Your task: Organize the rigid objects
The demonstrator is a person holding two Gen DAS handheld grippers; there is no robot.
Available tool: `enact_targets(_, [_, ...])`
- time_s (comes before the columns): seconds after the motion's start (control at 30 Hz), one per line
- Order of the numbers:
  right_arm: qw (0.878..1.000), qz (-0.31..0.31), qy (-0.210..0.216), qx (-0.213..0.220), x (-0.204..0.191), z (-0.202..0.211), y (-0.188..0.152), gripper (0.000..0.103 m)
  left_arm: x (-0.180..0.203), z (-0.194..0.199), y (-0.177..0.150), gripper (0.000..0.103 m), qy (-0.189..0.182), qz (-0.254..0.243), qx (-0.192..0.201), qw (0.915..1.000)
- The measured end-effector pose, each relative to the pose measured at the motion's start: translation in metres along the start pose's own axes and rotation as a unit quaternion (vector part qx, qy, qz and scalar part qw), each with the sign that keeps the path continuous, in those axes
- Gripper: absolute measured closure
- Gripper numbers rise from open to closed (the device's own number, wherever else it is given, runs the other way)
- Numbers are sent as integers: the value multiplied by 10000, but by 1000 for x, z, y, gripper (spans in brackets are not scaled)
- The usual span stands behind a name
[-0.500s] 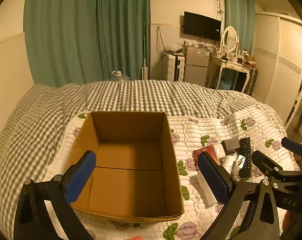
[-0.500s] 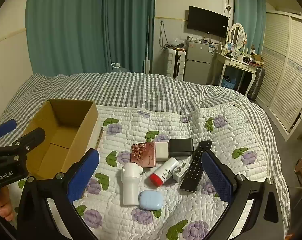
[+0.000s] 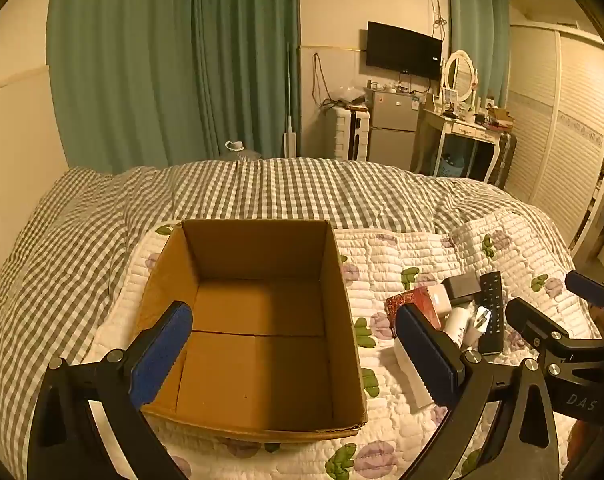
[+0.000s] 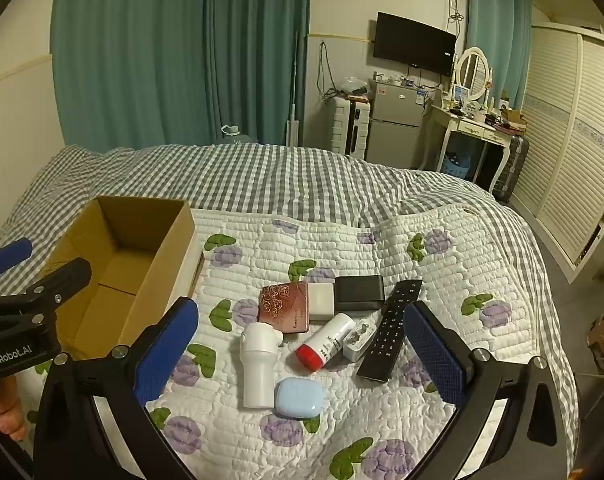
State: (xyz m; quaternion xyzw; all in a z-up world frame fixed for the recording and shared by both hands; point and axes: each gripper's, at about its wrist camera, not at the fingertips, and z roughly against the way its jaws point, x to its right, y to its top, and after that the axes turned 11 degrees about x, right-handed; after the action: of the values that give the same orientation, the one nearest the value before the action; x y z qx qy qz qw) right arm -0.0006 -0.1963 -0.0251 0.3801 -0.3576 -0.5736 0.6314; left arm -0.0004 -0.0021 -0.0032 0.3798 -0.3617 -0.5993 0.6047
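Note:
An open, empty cardboard box (image 3: pixel 258 320) sits on the quilt; it also shows at the left of the right wrist view (image 4: pixel 118 268). My left gripper (image 3: pixel 294 344) is open and empty, hovering over the box's near side. My right gripper (image 4: pixel 302 344) is open and empty above a cluster of objects: a white bottle (image 4: pixel 258 364), a light blue case (image 4: pixel 299 397), a red-capped tube (image 4: pixel 326 340), a black remote (image 4: pixel 390 330), a red patterned box (image 4: pixel 284 307), a white block (image 4: pixel 321 300), a black box (image 4: pixel 359 293) and a white charger (image 4: pixel 358 338).
The floral quilt (image 4: pixel 382 248) lies over a grey checked bedspread (image 4: pixel 262 176). Beyond the bed stand green curtains (image 4: pixel 174 52), a small fridge (image 4: pixel 394 124), a dressing table (image 4: pixel 474 120) and louvred wardrobe doors (image 4: pixel 574 140).

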Motion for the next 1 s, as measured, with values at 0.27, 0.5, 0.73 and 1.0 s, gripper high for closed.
enact_targets(0.27, [10000, 20, 7, -7, 1, -1, -1, 0, 1, -1, 0, 0, -5, 3, -24, 10000])
enact_targets(0.5, [10000, 38, -5, -18, -1, -2, 0, 0, 0, -2, -1, 0, -24, 47, -22, 10000])
enact_targets(0.73, [10000, 44, -7, -17, -2, -1, 0, 0, 0, -1, -1, 0, -21, 45, -16, 10000])
enact_targets(1.0, [10000, 53, -6, -22, -2, -1, 0, 0, 0, -1, -1, 0, -11, 42, -19, 10000])
